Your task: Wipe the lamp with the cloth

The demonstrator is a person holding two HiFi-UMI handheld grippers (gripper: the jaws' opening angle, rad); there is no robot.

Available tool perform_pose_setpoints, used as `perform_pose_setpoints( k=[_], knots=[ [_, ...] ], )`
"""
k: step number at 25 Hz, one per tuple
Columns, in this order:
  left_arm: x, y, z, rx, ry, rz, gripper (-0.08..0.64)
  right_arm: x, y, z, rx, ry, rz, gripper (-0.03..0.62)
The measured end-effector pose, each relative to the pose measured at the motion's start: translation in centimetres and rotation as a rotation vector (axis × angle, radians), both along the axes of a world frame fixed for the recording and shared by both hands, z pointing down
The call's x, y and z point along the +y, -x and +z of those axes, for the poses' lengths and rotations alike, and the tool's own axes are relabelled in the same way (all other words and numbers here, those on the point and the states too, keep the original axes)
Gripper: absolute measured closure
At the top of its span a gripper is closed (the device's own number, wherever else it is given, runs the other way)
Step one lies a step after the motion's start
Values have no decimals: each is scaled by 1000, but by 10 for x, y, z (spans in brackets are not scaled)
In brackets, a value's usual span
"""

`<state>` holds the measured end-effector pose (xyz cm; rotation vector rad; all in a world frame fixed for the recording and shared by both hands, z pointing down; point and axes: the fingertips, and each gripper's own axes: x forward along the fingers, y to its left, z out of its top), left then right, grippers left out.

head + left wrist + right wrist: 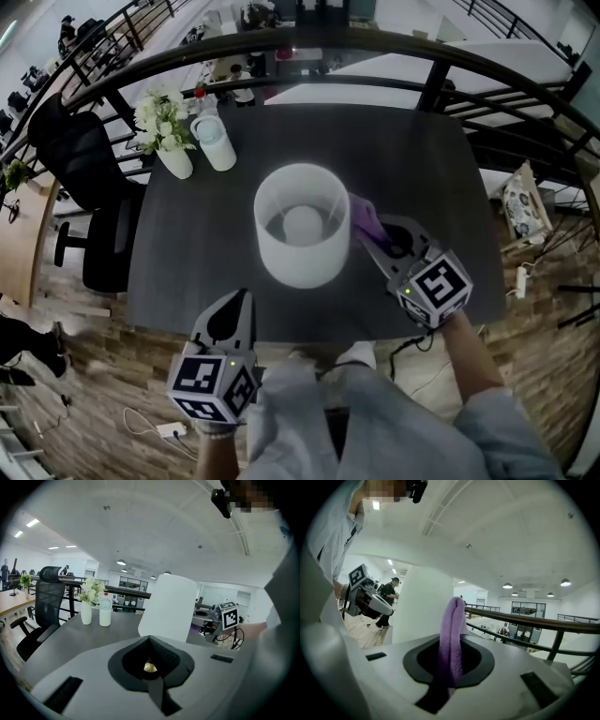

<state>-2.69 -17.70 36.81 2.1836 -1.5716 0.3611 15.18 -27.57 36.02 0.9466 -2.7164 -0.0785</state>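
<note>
Clamping the purple cloth (364,216) between its jaws, the right gripper (373,234) is just beside the right side of the white lamp (281,267), mid-table (412,150). The left gripper (234,317), jaws together and empty, hovers at the table's near edge.

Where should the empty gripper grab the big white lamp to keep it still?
Probably the thin wall at the top rim of the lamp, near-left side, coming down from above. It stands upright, open on top, and looks too wide to fit between jaws. The right hand-held gripper and its cloth take the right side; the left hand-held gripper is nearer the left.
</note>
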Motion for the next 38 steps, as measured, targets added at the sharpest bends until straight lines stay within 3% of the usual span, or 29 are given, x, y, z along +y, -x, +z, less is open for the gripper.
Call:
perform_pose_setpoints(
  k=[8, 15, 24, 38],
  knots=[
    [6, 18, 5, -10, 3, 36, 558, 10, -1, 56, 49, 44, 127, 543],
    [12, 36, 10, -6, 15, 42, 558, 28, 6, 124, 177, 140, 190, 543],
    [21, 56, 16, 5, 21, 24, 558, 59, 49, 191, 242, 270, 150, 543],
    [28, 81, 18, 25, 19, -17, 558, 92, 141, 198, 190, 330, 61, 543]
  ],
)
